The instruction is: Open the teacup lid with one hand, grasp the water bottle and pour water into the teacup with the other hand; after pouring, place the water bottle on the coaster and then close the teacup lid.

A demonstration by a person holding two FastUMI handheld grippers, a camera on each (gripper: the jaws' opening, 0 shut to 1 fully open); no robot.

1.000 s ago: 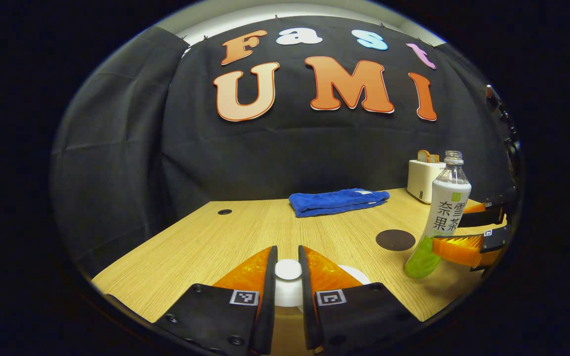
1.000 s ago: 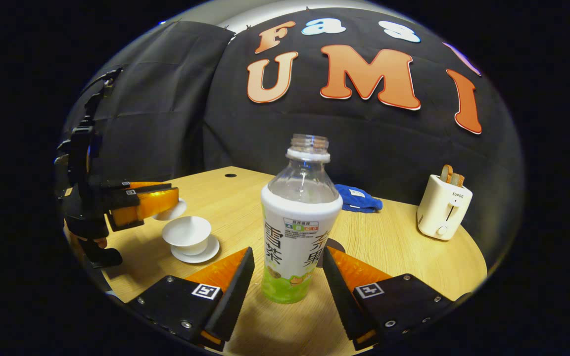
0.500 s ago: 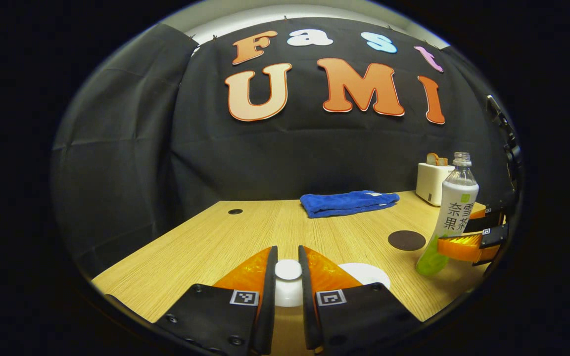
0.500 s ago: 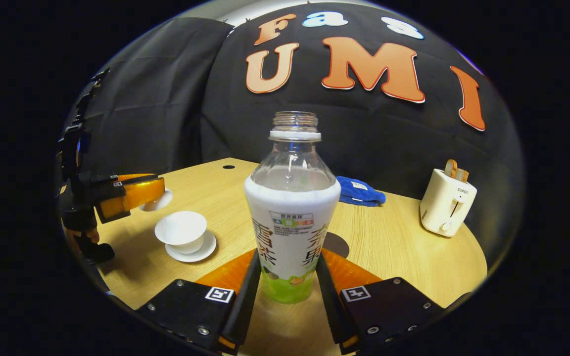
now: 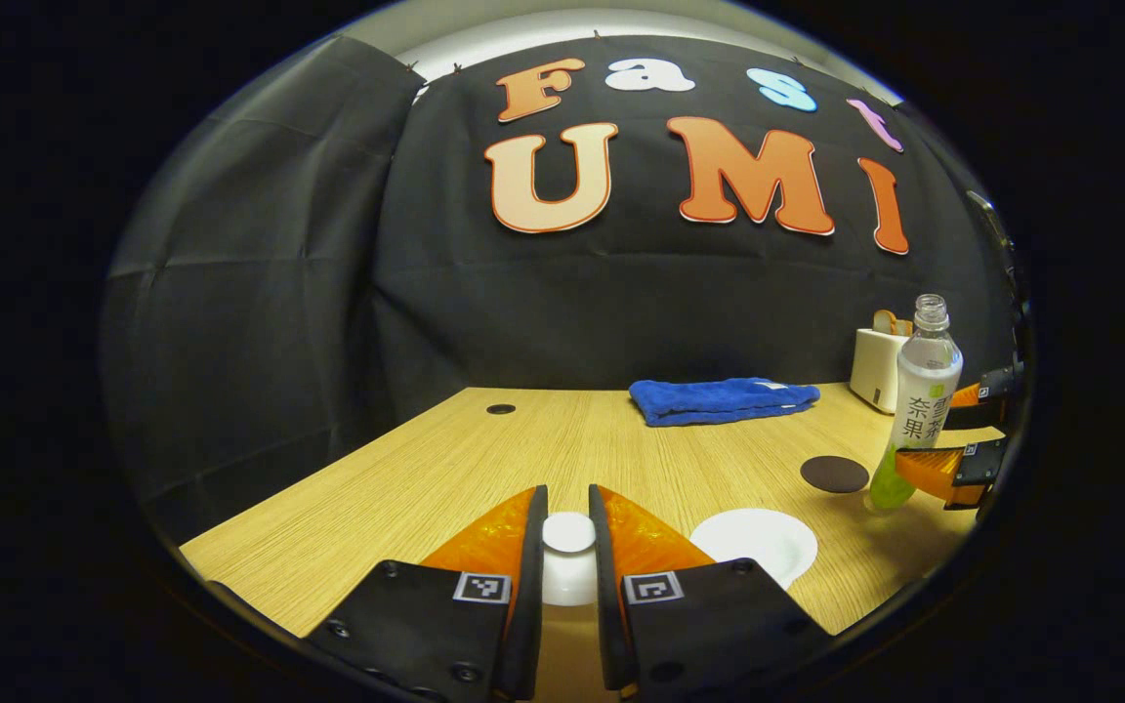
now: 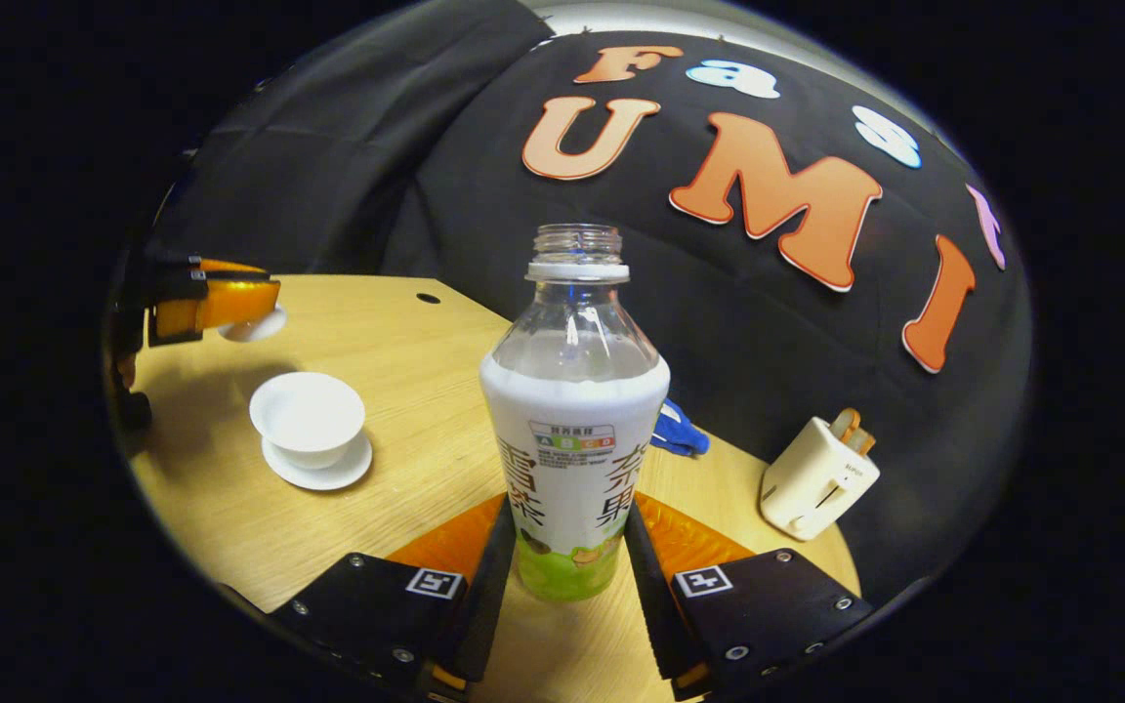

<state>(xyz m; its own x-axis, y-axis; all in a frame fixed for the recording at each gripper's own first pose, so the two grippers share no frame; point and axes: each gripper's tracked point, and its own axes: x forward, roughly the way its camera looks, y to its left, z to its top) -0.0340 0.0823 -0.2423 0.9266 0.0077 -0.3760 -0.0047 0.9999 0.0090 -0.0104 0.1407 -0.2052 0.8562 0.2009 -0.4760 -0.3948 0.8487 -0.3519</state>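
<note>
Done: my left gripper (image 5: 568,566) jaws clamp the lid (image 5: 568,532), lifted clear.
Bottle (image 6: 574,430): gripped in my right gripper (image 6: 567,576) jaws.
Cup (image 6: 307,418): open, far left on the worktop (image 6: 406,391).
Left: pouring, coaster (image 5: 834,474), closing.

right gripper (image 6: 567,547) clamping uncapped water bottle (image 6: 574,410) — teacup (image 6: 307,418) open

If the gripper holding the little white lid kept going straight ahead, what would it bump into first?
Probably nothing on the table: ahead of the left gripper, shut on the lid, lies bare table, then the black cloth wall. Depth is uncertain.
</note>
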